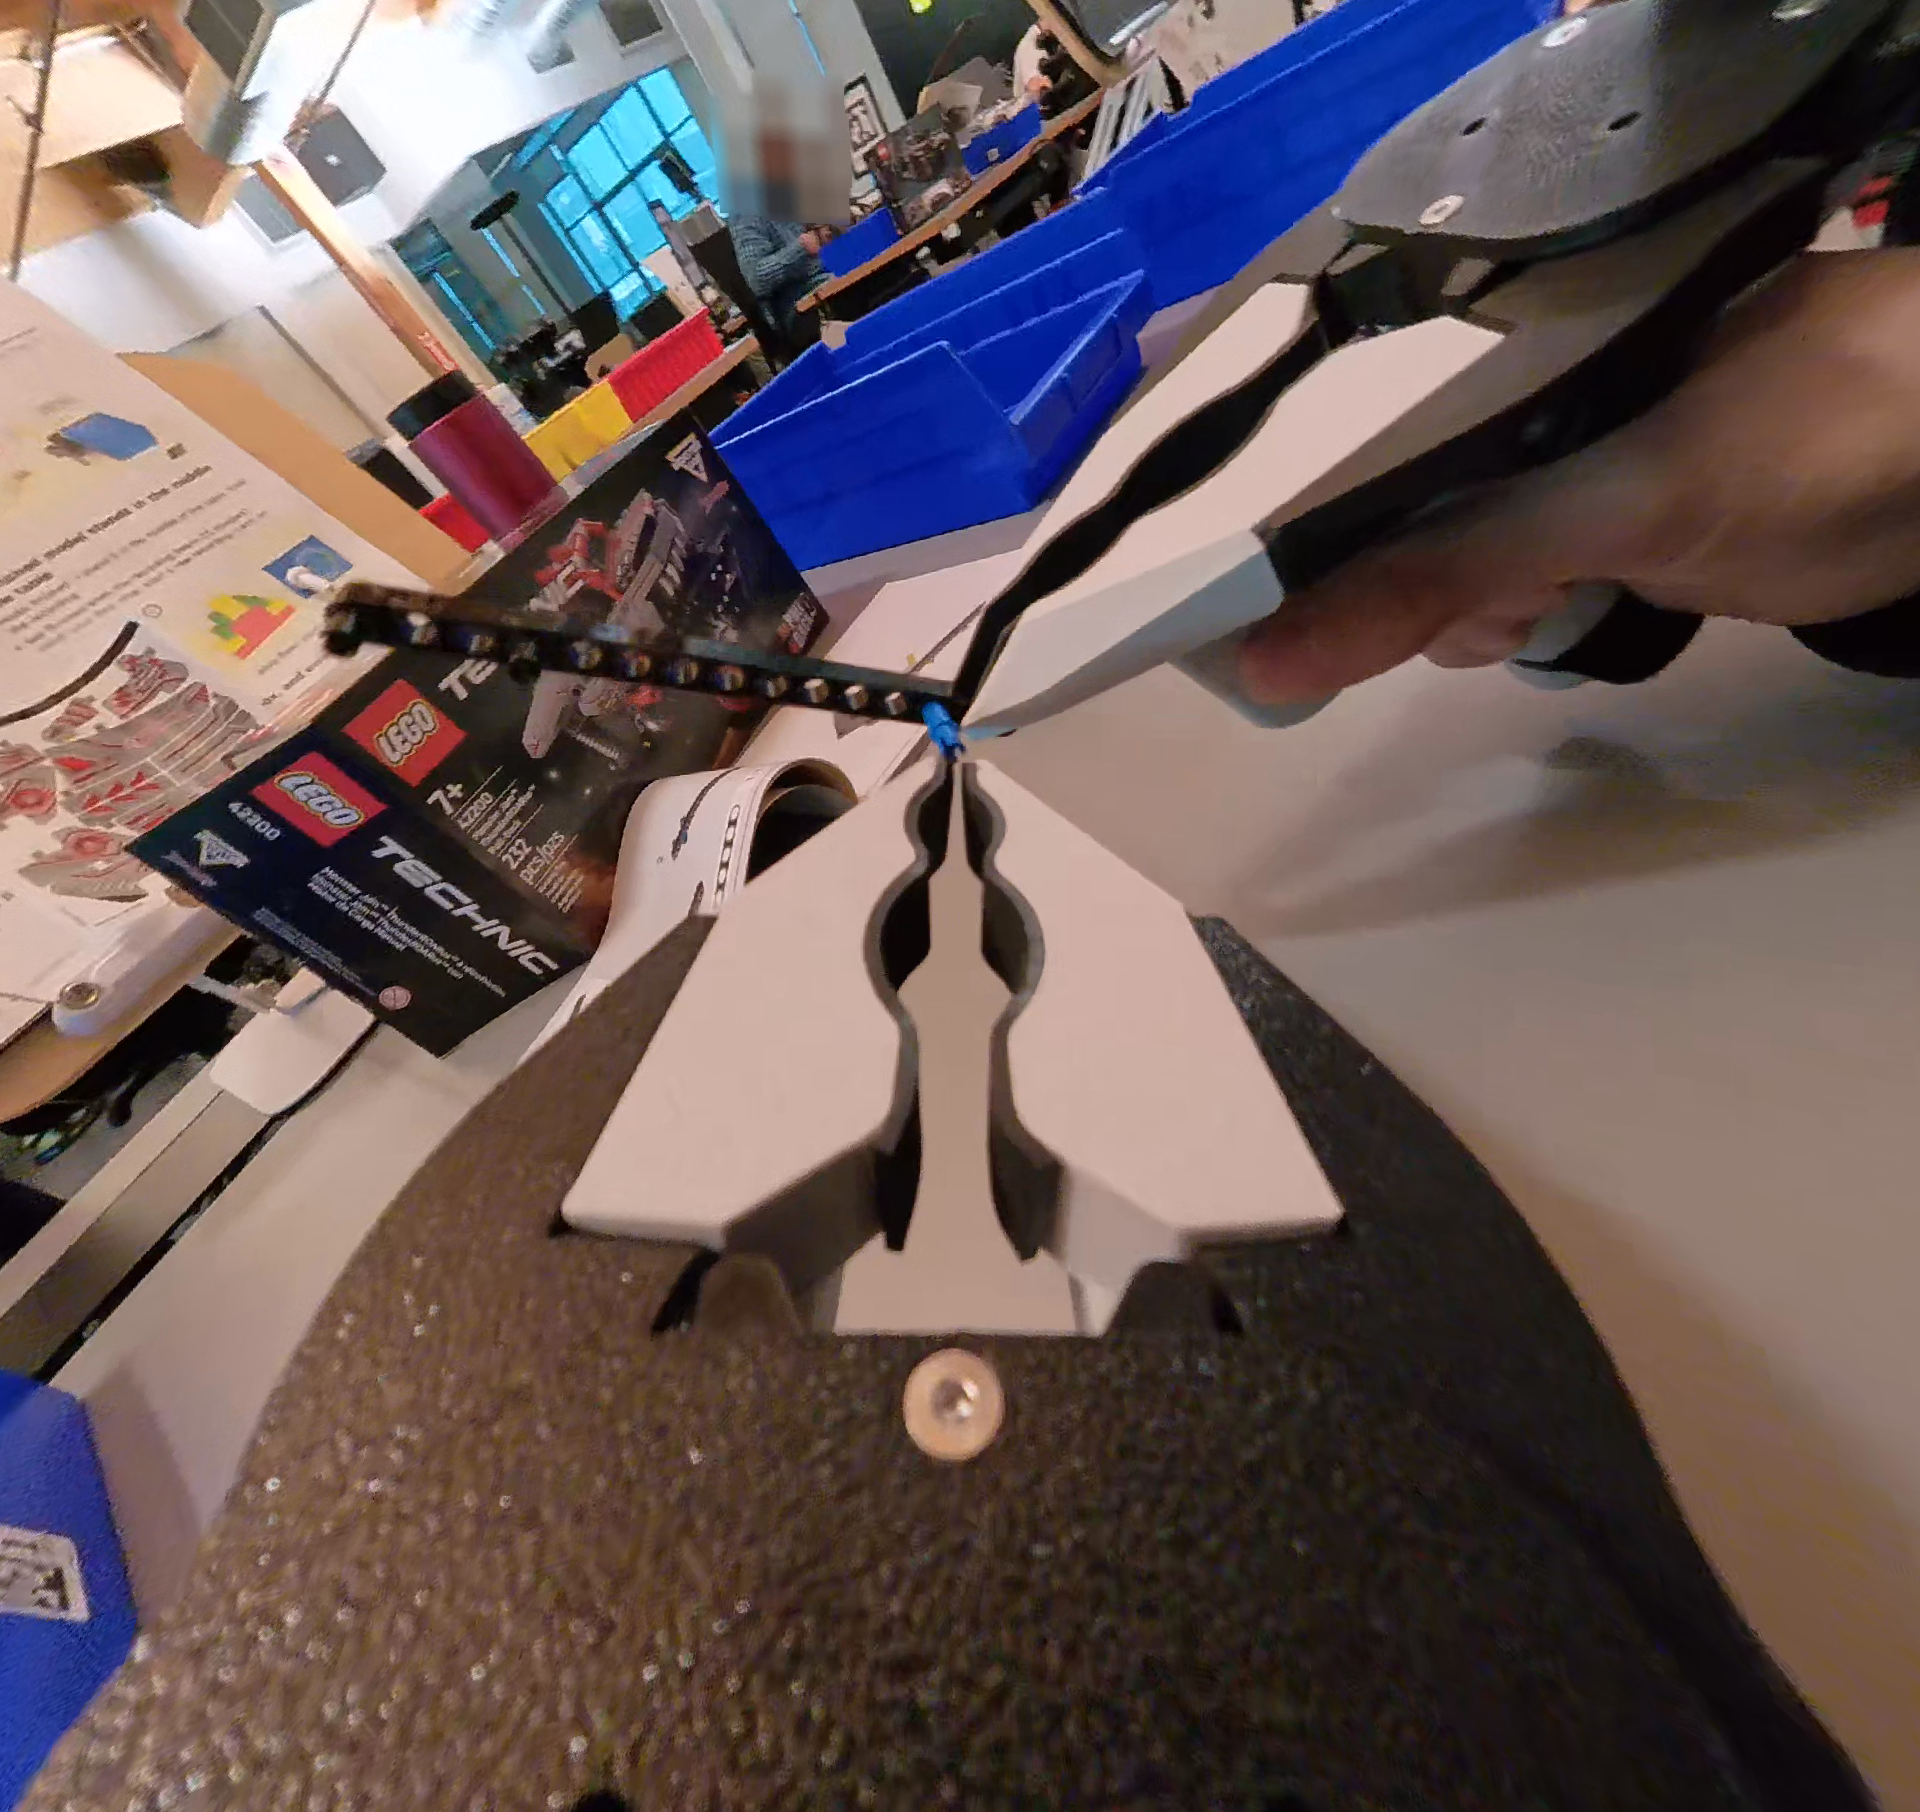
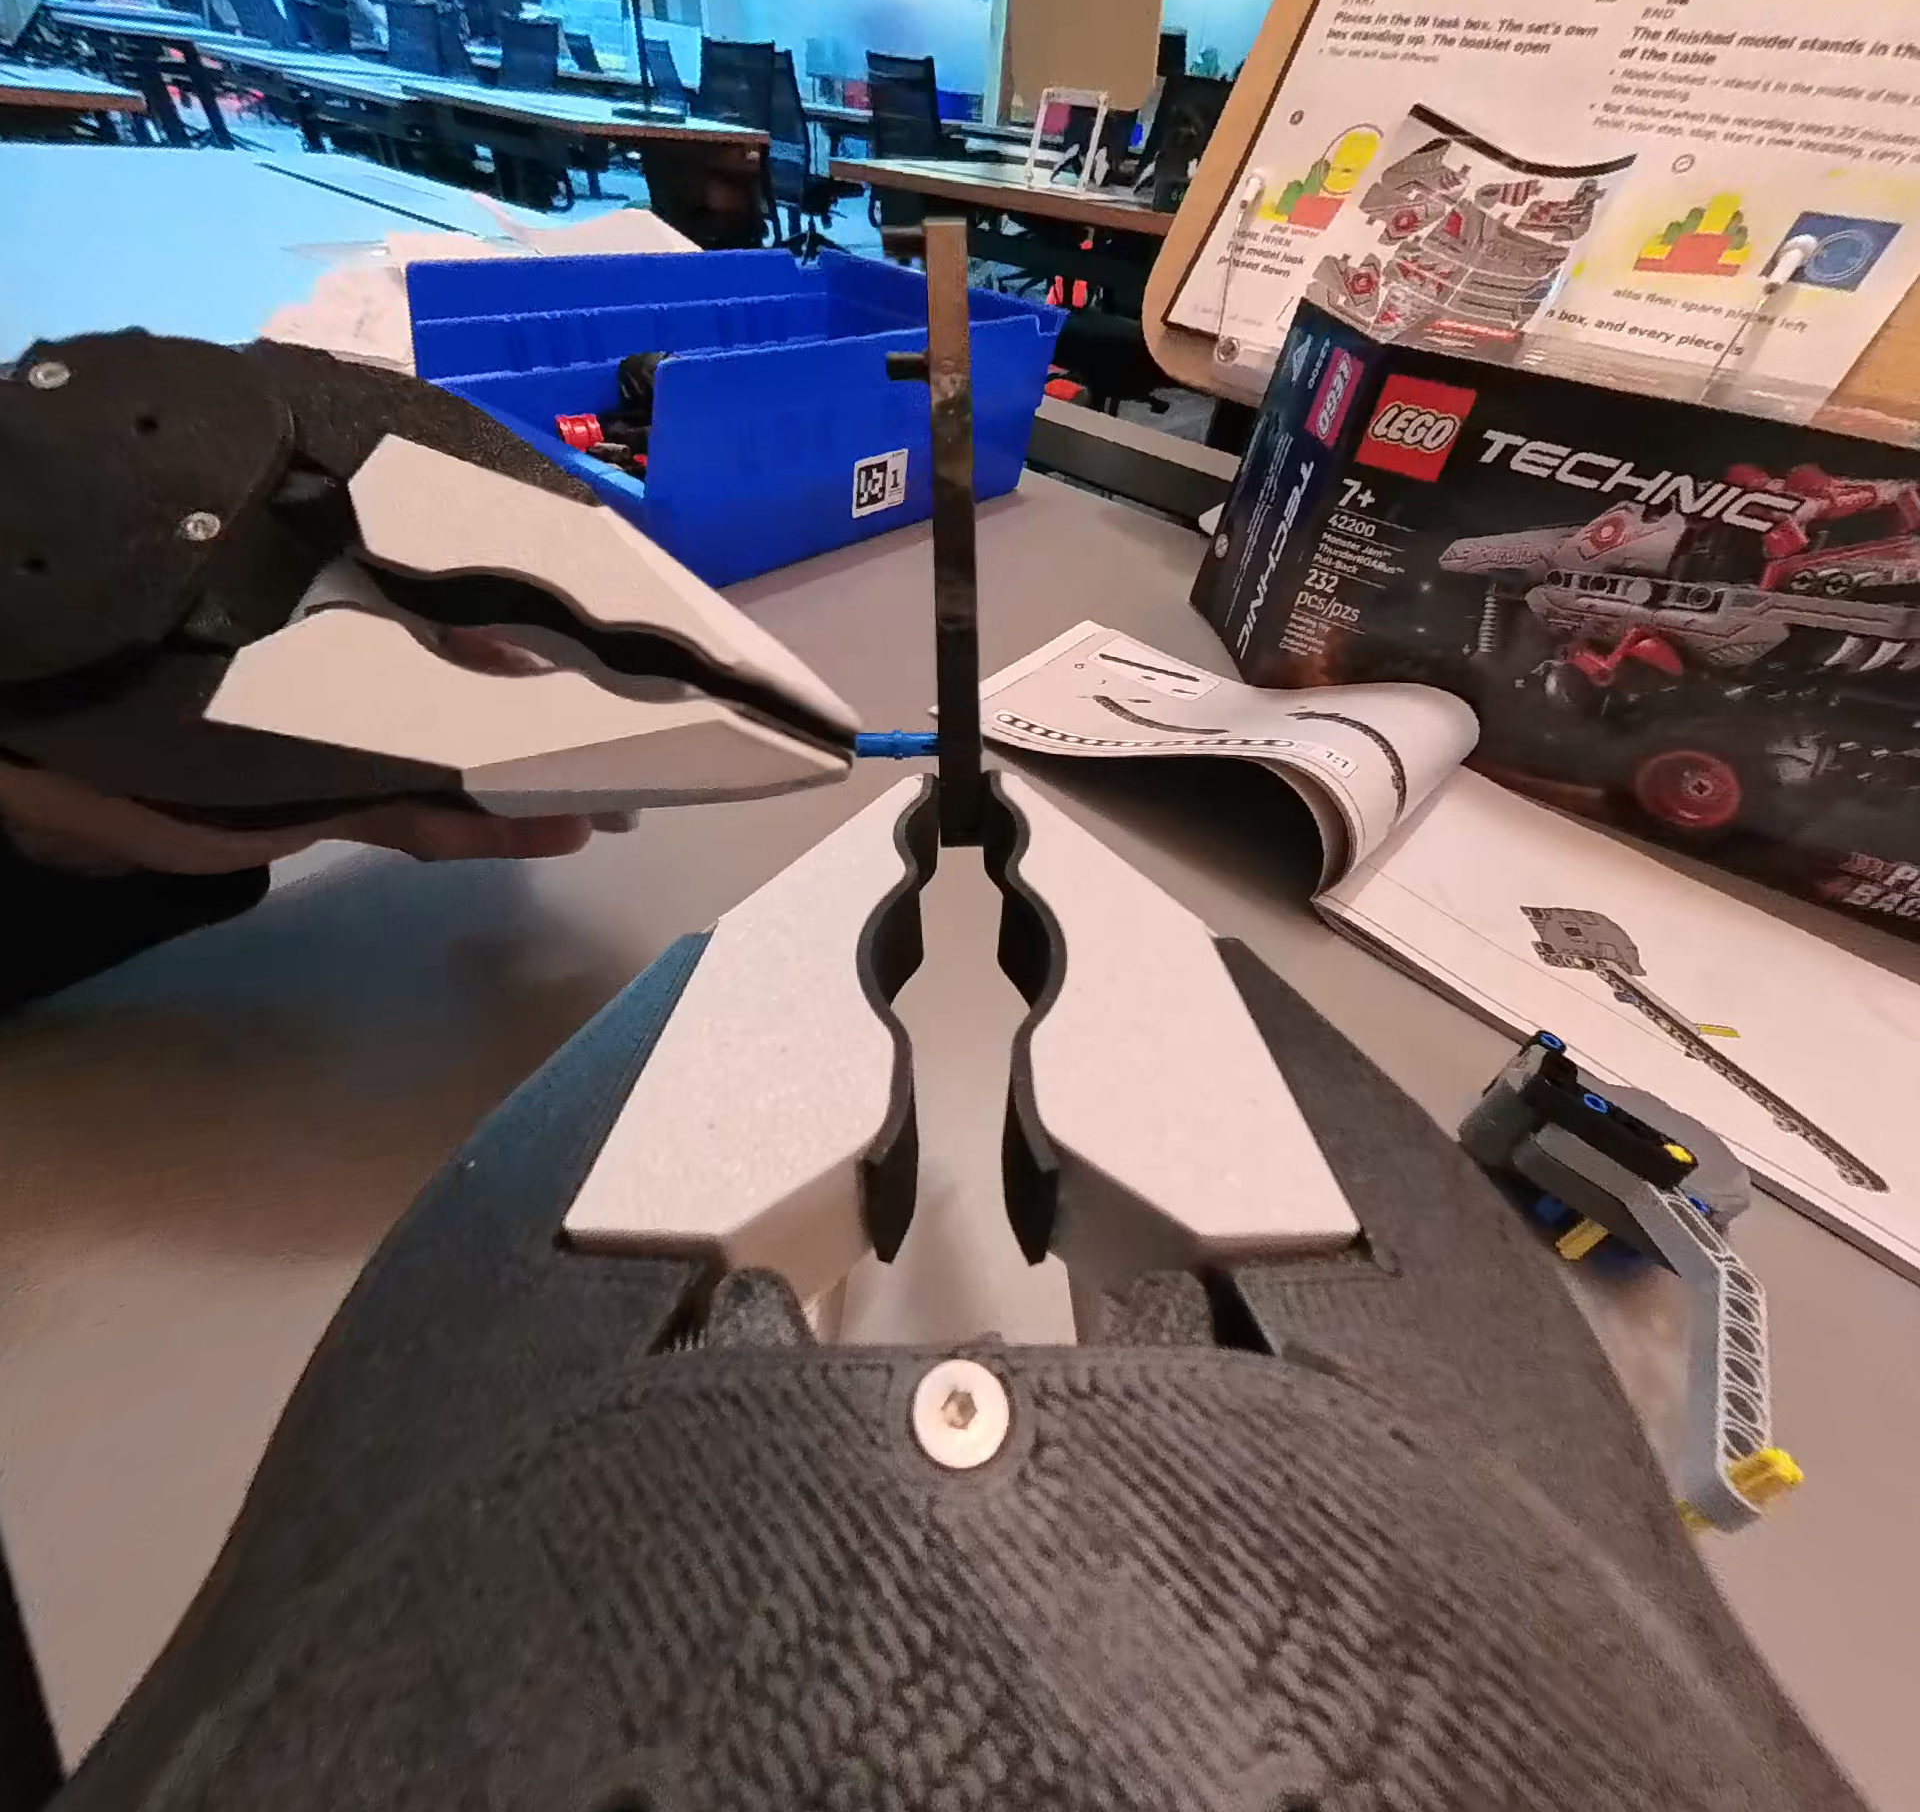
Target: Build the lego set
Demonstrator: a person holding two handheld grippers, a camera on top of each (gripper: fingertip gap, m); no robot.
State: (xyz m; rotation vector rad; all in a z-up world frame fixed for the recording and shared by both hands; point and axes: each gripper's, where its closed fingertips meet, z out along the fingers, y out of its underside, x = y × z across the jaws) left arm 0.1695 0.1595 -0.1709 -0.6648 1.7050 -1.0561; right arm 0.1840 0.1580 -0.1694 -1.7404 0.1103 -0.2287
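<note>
My right gripper (image 2: 961,812) is shut on the lower end of a long black holed beam (image 2: 953,515), which stands upright above the table. A short black pin (image 2: 906,365) sticks out of the beam near its top. My left gripper (image 1: 954,770) is shut on a small blue pin (image 1: 943,729). In the right wrist view the left gripper (image 2: 844,742) comes in from the left, and the blue pin (image 2: 896,744) points sideways with its tip against the beam just above my right fingertips. In the left wrist view the right gripper (image 1: 971,708) holds the beam (image 1: 644,656), which stretches away to the left.
A grey and black partial assembly (image 2: 1590,1170) with a grey beam and yellow pins lies on the table at right. An open instruction booklet (image 2: 1351,775) lies behind it, then the set's box (image 2: 1558,536) and a tilted instruction board (image 2: 1558,100). A blue parts bin (image 2: 727,412) stands behind the beam. The tips of both grippers are at nearly the same place.
</note>
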